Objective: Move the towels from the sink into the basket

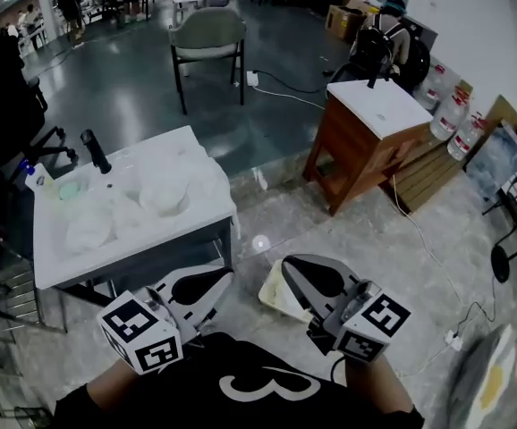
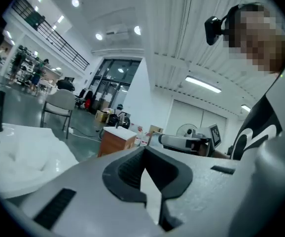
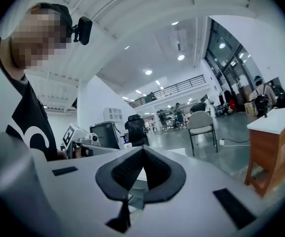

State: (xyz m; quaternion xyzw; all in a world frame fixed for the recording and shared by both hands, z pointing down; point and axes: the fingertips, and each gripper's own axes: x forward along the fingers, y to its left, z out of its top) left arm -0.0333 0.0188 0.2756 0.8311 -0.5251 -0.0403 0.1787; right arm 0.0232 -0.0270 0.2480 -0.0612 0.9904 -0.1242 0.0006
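Note:
White towels (image 1: 165, 189) lie heaped in the white sink (image 1: 62, 271) at the left of the head view, beside a black faucet (image 1: 95, 150); the towels (image 2: 29, 154) also show at the left of the left gripper view. A cream basket (image 1: 276, 295) stands on the floor, partly hidden behind my right gripper (image 1: 288, 266). My left gripper (image 1: 225, 277) and the right one are held close to the person's chest, tips toward each other, off the sink. Both are shut with nothing between the jaws, as seen on the left gripper (image 2: 143, 150) and right gripper (image 3: 142, 149).
A wooden cabinet with a white top (image 1: 366, 137) stands to the right of the sink. A grey chair (image 1: 207, 38) is further back and water bottles (image 1: 451, 114) line the right wall. Cables run across the floor, and a black chair (image 1: 8, 96) is at the far left.

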